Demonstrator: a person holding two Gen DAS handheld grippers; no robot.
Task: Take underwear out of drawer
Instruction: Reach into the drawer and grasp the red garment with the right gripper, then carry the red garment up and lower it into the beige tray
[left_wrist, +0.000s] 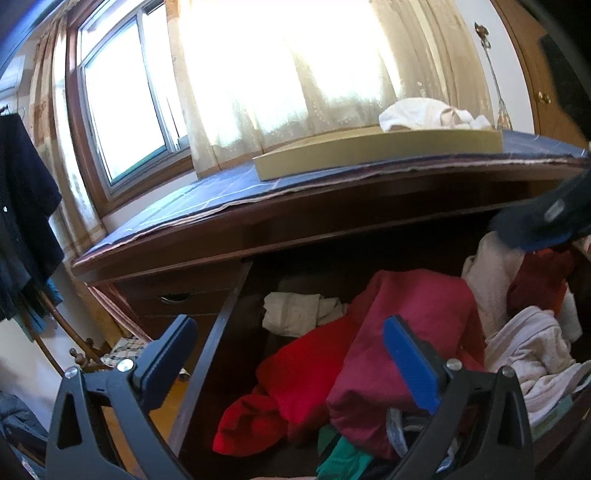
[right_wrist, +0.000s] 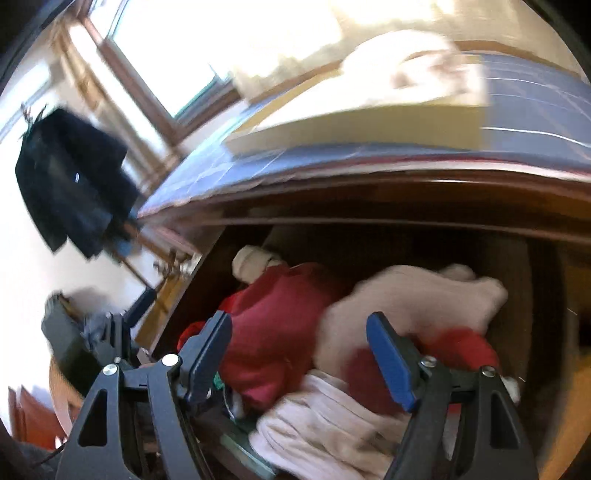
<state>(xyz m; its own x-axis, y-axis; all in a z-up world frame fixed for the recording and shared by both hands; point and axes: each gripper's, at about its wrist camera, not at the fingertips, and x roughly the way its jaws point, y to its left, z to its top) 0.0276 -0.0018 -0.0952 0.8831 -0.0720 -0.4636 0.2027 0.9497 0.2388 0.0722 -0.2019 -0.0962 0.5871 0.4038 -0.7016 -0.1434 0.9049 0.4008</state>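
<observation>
The dark wooden drawer (left_wrist: 207, 354) is pulled out and full of crumpled underwear: dark red (left_wrist: 402, 332), bright red (left_wrist: 258, 417), white (left_wrist: 528, 347) and green (left_wrist: 343, 461) pieces. My left gripper (left_wrist: 291, 354) is open and empty above the drawer's left part. My right gripper (right_wrist: 299, 354) is open and empty over the dark red piece (right_wrist: 273, 332) and a pale pink piece (right_wrist: 399, 299); it also shows in the left wrist view (left_wrist: 554, 218) at the right edge. A white garment (left_wrist: 428, 114) lies on a flat box (left_wrist: 369, 151) on the desk top.
The desk top (left_wrist: 207, 199) carries a blue checked cloth and overhangs the drawer. A closed drawer with a handle (left_wrist: 173, 295) sits to the left. Dark clothes (left_wrist: 26, 218) hang at the left by the window. The right wrist view is blurred.
</observation>
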